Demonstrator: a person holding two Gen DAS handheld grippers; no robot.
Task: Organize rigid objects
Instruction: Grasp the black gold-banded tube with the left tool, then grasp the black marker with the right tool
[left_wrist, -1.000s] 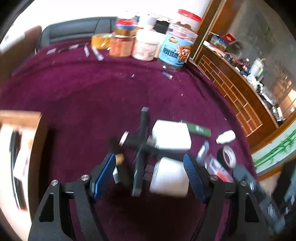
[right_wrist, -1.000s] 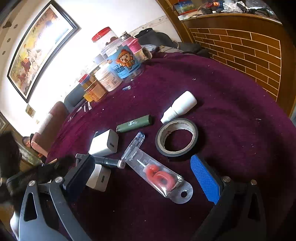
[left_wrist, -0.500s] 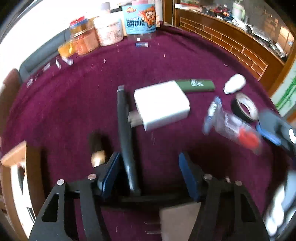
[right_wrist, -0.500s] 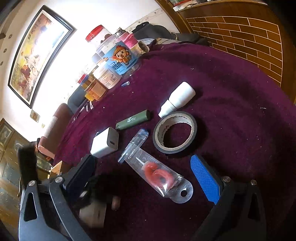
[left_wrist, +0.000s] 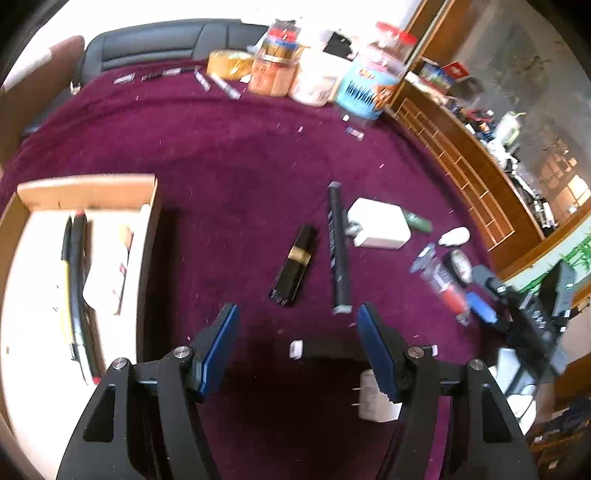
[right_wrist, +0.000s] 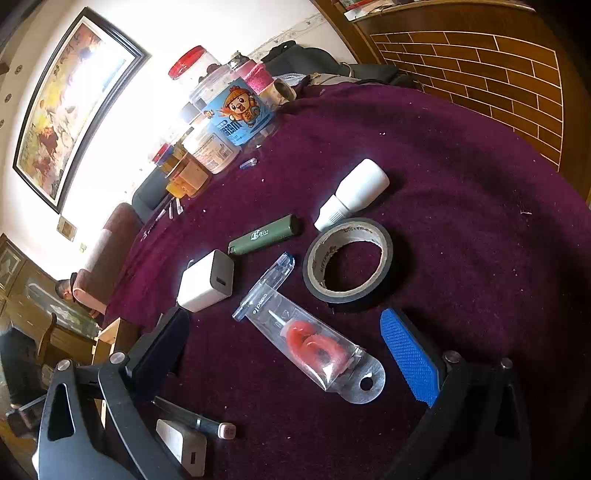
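On the purple table, the black lipstick tube (left_wrist: 294, 264) lies lengthwise just ahead of the left gripper (left_wrist: 297, 325), whose empty jaws are opening; the right gripper (right_wrist: 284, 354) hangs open, farther off.

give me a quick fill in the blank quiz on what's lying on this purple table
The tape roll lies flat, and the cloth seen through its hole is ____.
The slim lighter beside the white charger is ____ in colour.
The clear packet between the right gripper jaws holds something ____.

Missing words: purple; green; red
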